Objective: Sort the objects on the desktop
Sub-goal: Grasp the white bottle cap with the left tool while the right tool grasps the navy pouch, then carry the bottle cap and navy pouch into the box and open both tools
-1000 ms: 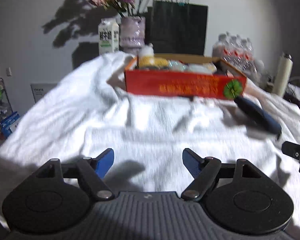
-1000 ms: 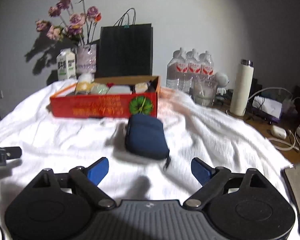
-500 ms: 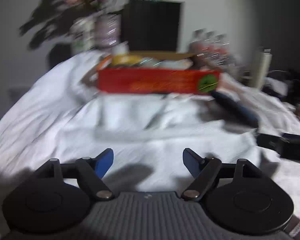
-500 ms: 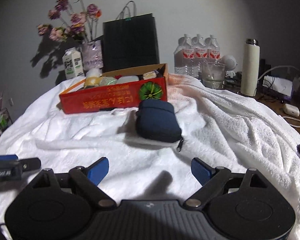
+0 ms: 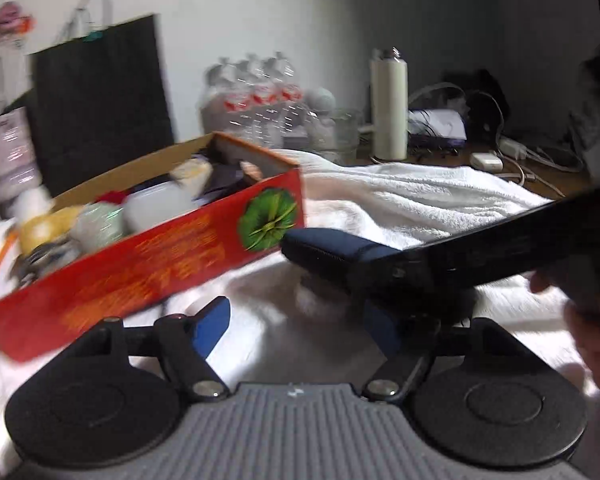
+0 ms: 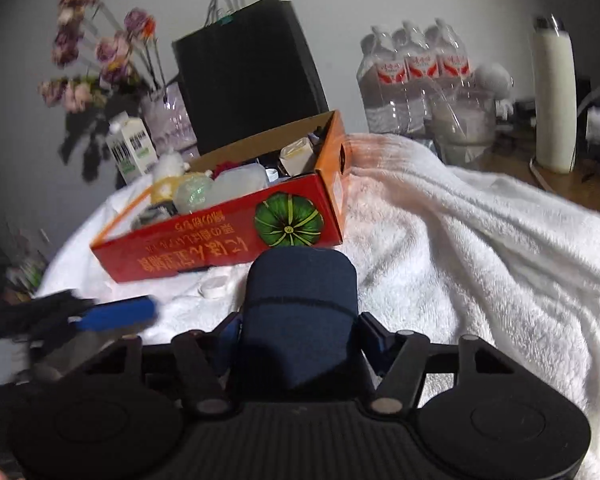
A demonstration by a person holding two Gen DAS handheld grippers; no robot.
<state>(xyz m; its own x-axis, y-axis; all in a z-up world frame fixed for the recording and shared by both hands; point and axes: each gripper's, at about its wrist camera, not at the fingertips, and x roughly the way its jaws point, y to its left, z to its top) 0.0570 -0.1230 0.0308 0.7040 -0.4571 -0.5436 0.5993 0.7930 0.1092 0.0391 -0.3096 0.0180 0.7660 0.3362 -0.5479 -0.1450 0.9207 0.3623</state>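
Note:
A dark blue zip pouch (image 6: pixel 300 312) sits between the jaws of my right gripper (image 6: pixel 300 334), which is shut on it just in front of the red cardboard box (image 6: pixel 220 252). The box holds several small items. In the left wrist view the pouch (image 5: pixel 332 254) shows in the right gripper's black fingers (image 5: pixel 480 256), which cross the frame. My left gripper (image 5: pixel 300 326) is open and empty, close to the box's front wall (image 5: pixel 148 268). A small white cap (image 6: pixel 216 286) lies on the towel by the box.
A white towel (image 6: pixel 480 240) covers the table. Behind the box stand a black paper bag (image 6: pixel 248 76), a flower vase (image 6: pixel 168 120), a milk carton (image 6: pixel 132 152), water bottles (image 6: pixel 412 76), a glass and a white flask (image 6: pixel 552 96). Cables and chargers lie at the right.
My right gripper has moved forward and closed on the blue pouch. My left gripper has swung right and forward towards the box and stays open.

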